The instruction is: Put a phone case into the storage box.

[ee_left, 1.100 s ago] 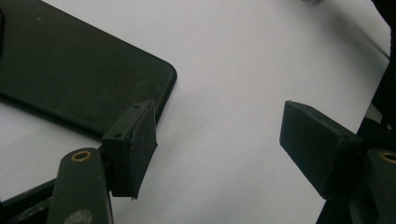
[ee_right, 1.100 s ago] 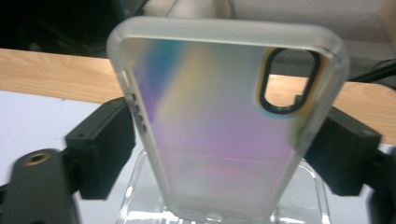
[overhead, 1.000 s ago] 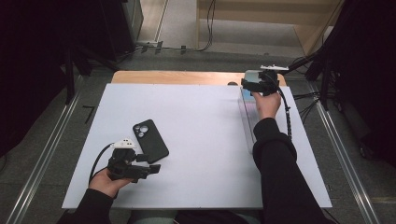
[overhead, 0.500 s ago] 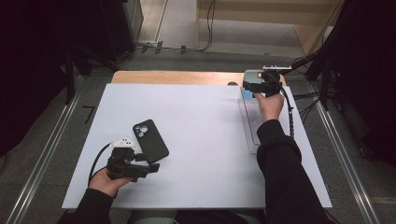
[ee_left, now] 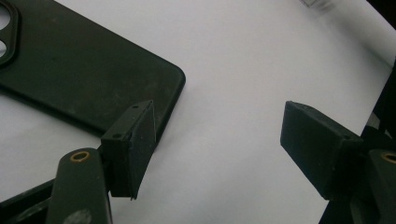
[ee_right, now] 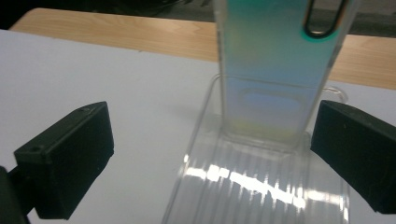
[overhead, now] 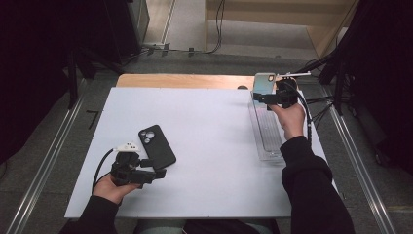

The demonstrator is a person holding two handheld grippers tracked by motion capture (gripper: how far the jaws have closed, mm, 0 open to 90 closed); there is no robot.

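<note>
A black phone case (overhead: 157, 146) lies camera-holes up on the white table, left of the middle. My left gripper (overhead: 155, 168) rests just in front of it, jaws open. In the left gripper view the left finger (ee_left: 133, 140) overlaps the black case's (ee_left: 84, 70) near corner, and bare table lies between the jaws of the left gripper (ee_left: 219, 114). An iridescent phone case (overhead: 264, 83) stands upright at the far end of a clear plastic tray (overhead: 268, 134). My right gripper (overhead: 272, 94) hovers just short of it, open. In the right gripper view the iridescent case (ee_right: 275, 60) rises beyond the wide jaws of the right gripper (ee_right: 215, 128), untouched.
The white sheet (overhead: 209, 126) covers a wooden table whose far edge (overhead: 180, 80) shows. The clear tray (ee_right: 252, 186) runs along the sheet's right side. Cables and metal rails lie on the floor around the table, and dark curtains hang on both sides.
My right gripper has drawn back toward the person and risen a little, which leaves the iridescent case standing in plain sight. The left gripper and the black case have not moved.
</note>
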